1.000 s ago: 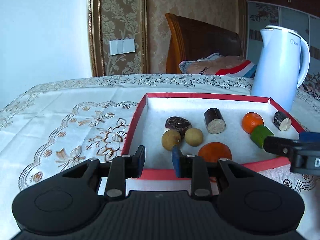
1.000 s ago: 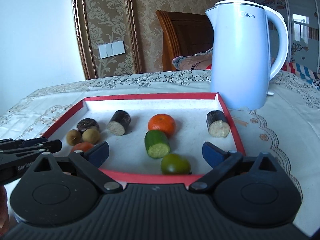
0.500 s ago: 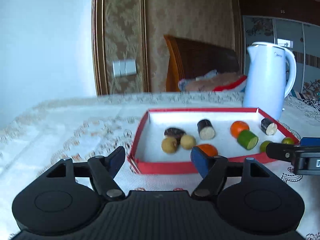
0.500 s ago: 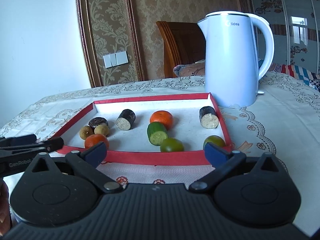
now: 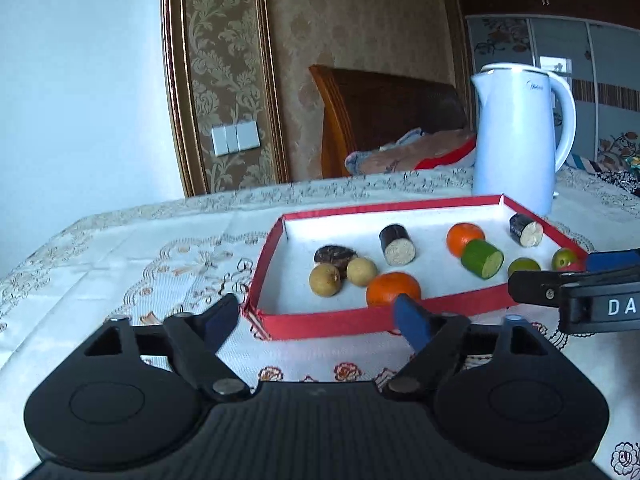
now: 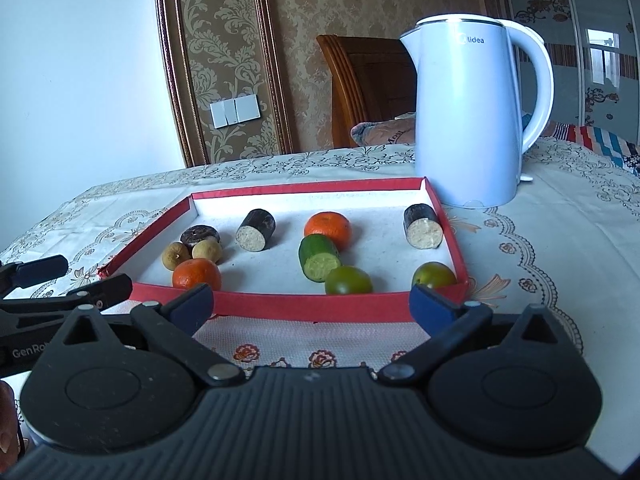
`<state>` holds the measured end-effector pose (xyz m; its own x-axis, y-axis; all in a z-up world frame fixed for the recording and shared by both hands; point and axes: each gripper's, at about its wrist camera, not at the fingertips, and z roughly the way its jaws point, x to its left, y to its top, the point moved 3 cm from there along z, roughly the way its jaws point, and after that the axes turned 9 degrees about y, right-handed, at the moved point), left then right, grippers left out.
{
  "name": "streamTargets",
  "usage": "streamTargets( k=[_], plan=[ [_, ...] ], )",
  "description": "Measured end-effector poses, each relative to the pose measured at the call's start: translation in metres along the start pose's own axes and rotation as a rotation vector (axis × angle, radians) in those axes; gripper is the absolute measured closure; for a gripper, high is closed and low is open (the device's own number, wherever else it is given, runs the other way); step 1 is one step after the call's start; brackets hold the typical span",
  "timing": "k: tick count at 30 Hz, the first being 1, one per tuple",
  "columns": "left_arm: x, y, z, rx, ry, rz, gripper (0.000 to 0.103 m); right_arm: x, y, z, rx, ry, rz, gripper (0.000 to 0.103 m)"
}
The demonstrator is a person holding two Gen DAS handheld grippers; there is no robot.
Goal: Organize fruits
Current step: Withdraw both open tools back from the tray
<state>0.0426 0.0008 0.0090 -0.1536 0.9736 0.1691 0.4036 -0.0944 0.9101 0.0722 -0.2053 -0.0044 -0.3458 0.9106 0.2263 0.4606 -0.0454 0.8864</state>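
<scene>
Both grippers are hanging just in front of the red tray, and neither one has anything in it. The left gripper has its blue-tipped fingers spread wide, one tip off the tray's near left corner over the tablecloth and the other tip right in front of the near wall, overlapping the near orange in the left wrist view, though I can't tell if it actually touches the wall. The right gripper is spread just as wide, fingers low in front of the tray's near wall, nothing between them but the wall and the cloth. All the fruit is sitting inside the tray: two small tan round fruits side by side near the left end with a dark brown piece just behind them, the near orange by the front wall, a dark cylinder chunk in the middle, a second orange with a green cucumber piece leaning up against it, two green limes along the front wall, and another dark chunk at the right side. A white kettle stands on the table just behind the tray's far right corner.
</scene>
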Motion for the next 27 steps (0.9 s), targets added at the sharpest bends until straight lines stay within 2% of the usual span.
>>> streamTargets(
  k=[6,22,24,27],
  plan=[
    [0.005,0.0,0.0,0.005,0.021,-0.023,0.008,0.0,0.0,0.001,0.003,0.002,0.001,0.0],
    [0.0,0.001,-0.005,-0.035,0.05,0.025,0.008,0.0,-0.001,0.001,0.009,0.002,0.002,0.0],
    [0.001,0.001,-0.007,-0.037,0.039,0.026,0.008,0.0,-0.001,0.0,0.007,0.005,0.001,0.0],
    [0.005,-0.002,-0.01,-0.01,-0.025,0.004,0.008,0.0,-0.003,-0.001,0.024,0.015,0.0,0.0]
  ],
)
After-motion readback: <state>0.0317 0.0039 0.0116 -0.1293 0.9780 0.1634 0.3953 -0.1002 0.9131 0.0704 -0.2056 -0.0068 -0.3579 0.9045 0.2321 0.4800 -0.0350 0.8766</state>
